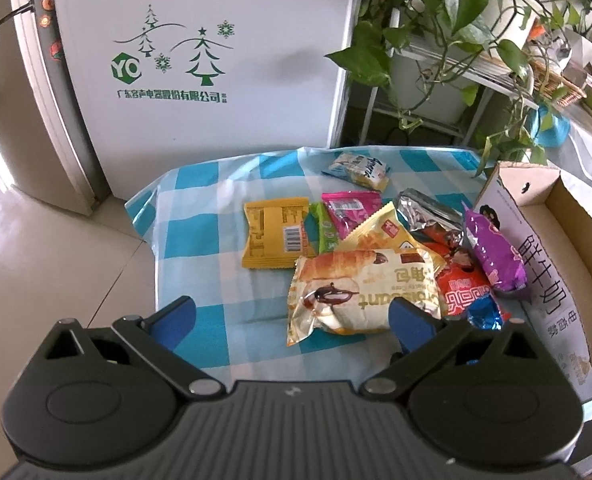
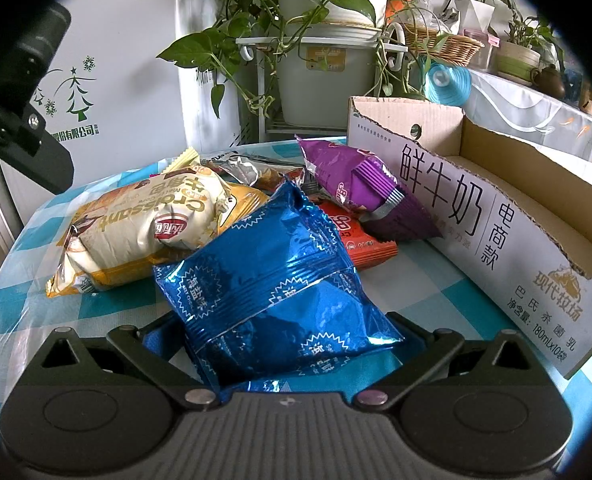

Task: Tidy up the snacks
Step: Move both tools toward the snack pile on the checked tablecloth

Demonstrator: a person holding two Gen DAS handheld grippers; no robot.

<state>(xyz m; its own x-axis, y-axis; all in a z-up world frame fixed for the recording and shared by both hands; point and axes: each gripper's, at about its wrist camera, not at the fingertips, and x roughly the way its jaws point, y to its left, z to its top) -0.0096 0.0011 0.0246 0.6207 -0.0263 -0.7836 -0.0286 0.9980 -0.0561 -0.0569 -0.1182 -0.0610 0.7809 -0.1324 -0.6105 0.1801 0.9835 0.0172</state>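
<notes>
The left gripper hovers with its two blue-padded fingers spread wide, nothing between them. Its dark body fills the lower part of its own camera view, both finger linkages angled outward. The right gripper has its fingers drawn in against a blue foil packet, which sits between the pads and rises forward from them; only a sliver of the blue pad shows at the claw's left side. In the right wrist view, part of the left gripper's dark housing shows up and to the left of the claw.
</notes>
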